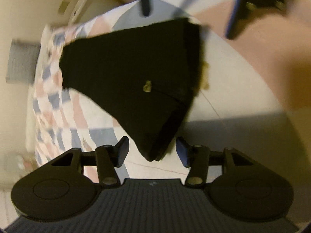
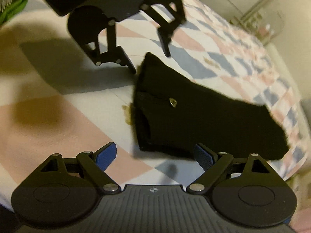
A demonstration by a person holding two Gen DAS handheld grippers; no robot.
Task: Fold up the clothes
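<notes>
A black folded garment [image 1: 132, 81] with a small gold emblem [image 1: 147, 86] lies on the patchwork bed cover [image 1: 58, 106]. My left gripper [image 1: 152, 152] is open just above its near corner, which shows in the wide gap without touching either finger. The right gripper [image 1: 188, 9] hangs open beyond the garment's far edge. In the right wrist view the same garment [image 2: 204, 120] lies ahead and to the right, its near edge by my open right gripper [image 2: 155, 155]. The left gripper [image 2: 149, 54] hovers open at its far corner.
The bed cover [image 2: 223, 44] is pink, blue and white and falls away at the right edge. A green item [image 2: 17, 5] lies at the far left. A clear glass object [image 2: 268, 25] stands beyond the bed. Pale furniture [image 1: 85, 3] stands by the wall.
</notes>
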